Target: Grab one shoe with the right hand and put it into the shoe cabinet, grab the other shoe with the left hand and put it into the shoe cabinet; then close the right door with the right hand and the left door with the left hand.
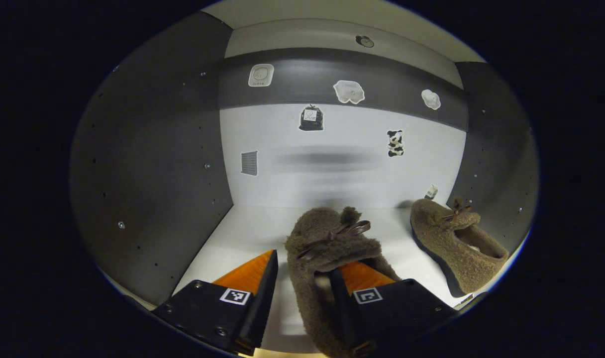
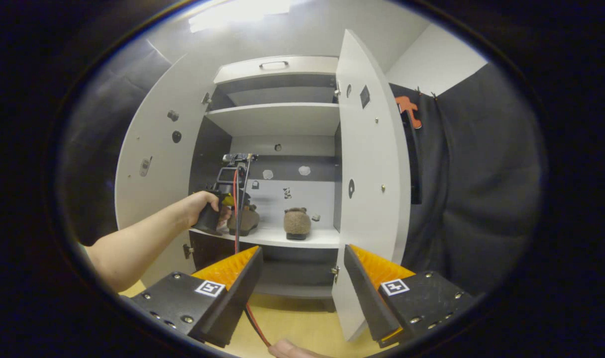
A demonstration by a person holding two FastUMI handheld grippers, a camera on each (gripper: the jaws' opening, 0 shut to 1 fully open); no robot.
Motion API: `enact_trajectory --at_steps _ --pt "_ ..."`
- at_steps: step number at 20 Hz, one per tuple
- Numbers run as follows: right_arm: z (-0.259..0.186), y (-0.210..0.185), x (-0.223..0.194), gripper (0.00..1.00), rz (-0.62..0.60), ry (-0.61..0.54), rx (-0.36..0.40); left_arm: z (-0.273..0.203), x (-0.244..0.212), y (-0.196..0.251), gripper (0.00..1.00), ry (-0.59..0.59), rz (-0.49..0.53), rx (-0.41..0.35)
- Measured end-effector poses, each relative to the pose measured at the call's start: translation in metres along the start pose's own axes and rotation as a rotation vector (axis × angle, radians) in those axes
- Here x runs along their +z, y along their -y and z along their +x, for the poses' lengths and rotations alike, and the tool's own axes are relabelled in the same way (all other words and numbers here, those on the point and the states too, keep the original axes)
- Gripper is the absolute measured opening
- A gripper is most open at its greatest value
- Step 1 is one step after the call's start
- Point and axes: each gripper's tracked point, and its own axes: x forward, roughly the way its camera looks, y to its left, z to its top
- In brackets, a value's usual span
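Left gripper (image 1: 302,278) reaching inside the shoe cabinet (image 2: 277,119), fingers spread wide around one side wall of a fuzzy brown shoe (image 1: 322,248): the right-hand finger sitting down inside the shoe's opening, the other finger out over the bare white shelf (image 1: 243,228), apart from the shoe. Whether the inner finger is touching the lining, hard to tell. Shoe resting on the shelf, toe pointing toward the back panel, a small dark bow on top. Second shoe (image 1: 454,241) lying near it to the right (also on the shelf, close to the dark side wall), opening facing the camera.

Seen from the right gripper view: right gripper (image 2: 302,278) hanging in front of the cabinet with fingers spread, gripping nothing. Both shoes sitting on the same shelf. A hand (image 2: 203,204) holding the left gripper at that shelf. Left door (image 2: 153,164) and right door (image 2: 372,189) both standing open.
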Motion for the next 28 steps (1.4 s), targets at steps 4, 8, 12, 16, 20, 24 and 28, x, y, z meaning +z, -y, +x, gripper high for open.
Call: enact_trajectory --at_steps 4,8,12,16,20,24,28 --pt "-0.019 0.009 0.012 0.98 0.000 0.036 -0.023 -0.007 -0.011 0.003 0.71 -0.075 0.019 -0.026" --pt "-0.042 0.017 0.016 0.98 0.021 0.064 -0.049 -0.007 -0.019 0.000 0.84 -0.153 0.005 -0.043" --pt "-0.053 0.025 0.016 0.98 0.030 0.071 -0.078 -0.008 -0.020 0.005 0.89 -0.217 -0.047 -0.080" --pt "-0.055 0.029 0.013 0.98 0.043 0.066 -0.090 -0.031 -0.010 0.027 0.89 -0.199 -0.084 -0.175" --pt "-0.058 0.027 0.011 0.98 0.048 0.069 -0.096 -0.081 0.005 0.037 0.93 -0.111 -0.112 -0.223" --pt "-0.073 0.026 0.010 0.98 0.045 0.079 -0.103 -0.160 0.023 0.033 0.96 0.063 -0.060 -0.231" --pt "-0.097 0.029 0.008 0.98 0.044 0.077 -0.116 -0.251 0.013 0.034 0.97 0.189 -0.060 -0.266"
